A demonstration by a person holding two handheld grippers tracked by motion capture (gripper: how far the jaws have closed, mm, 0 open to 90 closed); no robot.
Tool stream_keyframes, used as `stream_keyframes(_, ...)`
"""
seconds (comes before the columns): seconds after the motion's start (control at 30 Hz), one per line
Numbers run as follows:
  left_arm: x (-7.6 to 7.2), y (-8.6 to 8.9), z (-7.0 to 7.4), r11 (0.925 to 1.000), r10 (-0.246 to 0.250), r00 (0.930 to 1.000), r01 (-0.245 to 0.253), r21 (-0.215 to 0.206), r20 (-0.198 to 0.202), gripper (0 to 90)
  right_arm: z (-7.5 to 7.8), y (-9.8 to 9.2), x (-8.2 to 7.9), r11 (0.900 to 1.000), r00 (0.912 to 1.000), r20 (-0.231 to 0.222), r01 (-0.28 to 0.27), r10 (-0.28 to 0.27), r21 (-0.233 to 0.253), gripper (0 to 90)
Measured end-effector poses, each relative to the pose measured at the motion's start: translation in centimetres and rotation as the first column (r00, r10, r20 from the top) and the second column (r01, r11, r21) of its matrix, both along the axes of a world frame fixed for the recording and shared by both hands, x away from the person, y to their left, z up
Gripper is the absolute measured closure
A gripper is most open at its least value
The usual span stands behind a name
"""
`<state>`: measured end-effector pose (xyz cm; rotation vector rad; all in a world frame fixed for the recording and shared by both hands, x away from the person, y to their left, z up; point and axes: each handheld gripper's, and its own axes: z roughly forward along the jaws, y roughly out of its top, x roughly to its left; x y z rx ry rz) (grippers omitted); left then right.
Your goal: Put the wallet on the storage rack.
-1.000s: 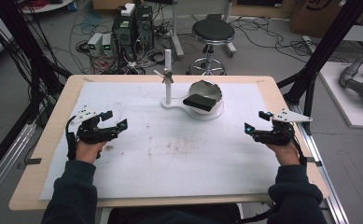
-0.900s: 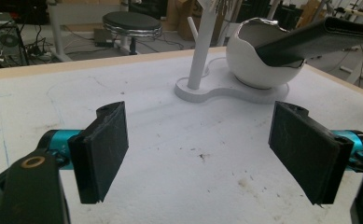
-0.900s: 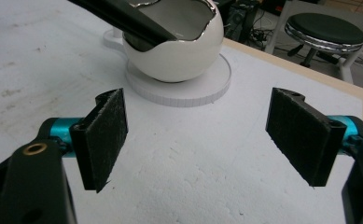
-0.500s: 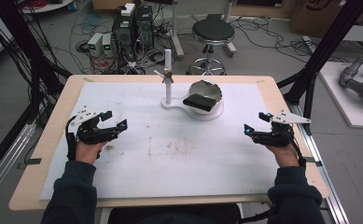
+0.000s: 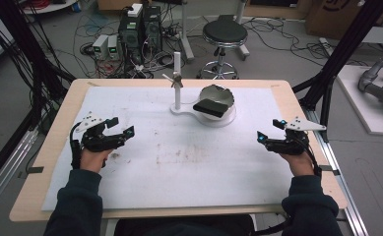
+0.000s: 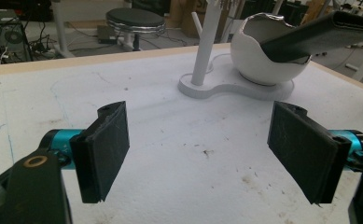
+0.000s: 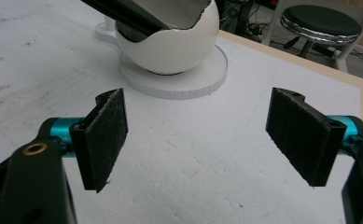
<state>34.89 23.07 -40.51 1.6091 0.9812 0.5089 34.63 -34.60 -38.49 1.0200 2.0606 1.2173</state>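
A white egg-shaped bowl (image 5: 217, 96) with a jagged rim sits on a white base (image 5: 205, 117) at the table's far middle, and a flat black object (image 5: 209, 107) leans inside it. A white post (image 5: 177, 78) with small side pegs rises from the same base. The bowl (image 6: 263, 60) and post (image 6: 206, 42) lie ahead of my left gripper (image 6: 207, 151), which is open above the white sheet. In the high view the left gripper (image 5: 120, 126) hovers at the left. My right gripper (image 5: 270, 130) is open at the right; the bowl (image 7: 170, 44) lies ahead of it (image 7: 195, 140).
A white sheet (image 5: 179, 152) with dark smudges covers the wooden table (image 5: 297, 105). Beyond the far edge stand a round stool (image 5: 224, 33), computer boxes (image 5: 140, 24) and tangled cables on the floor. Black frame poles (image 5: 341, 54) rise at both sides.
Both grippers stay open in nearly the same places; the hands have shifted only slightly.
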Motion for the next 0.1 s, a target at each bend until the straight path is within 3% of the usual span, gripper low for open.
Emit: stream_keyframes(0.1, 0.08, -0.02, -0.07, 1.0000, 0.005, 1.0000, -0.005, 0.001, 0.000, 20.6, -0.09, -0.17, -0.05, 1.000, 1.0000, 0.000, 0.001, -0.001, 0.003, 21.1)
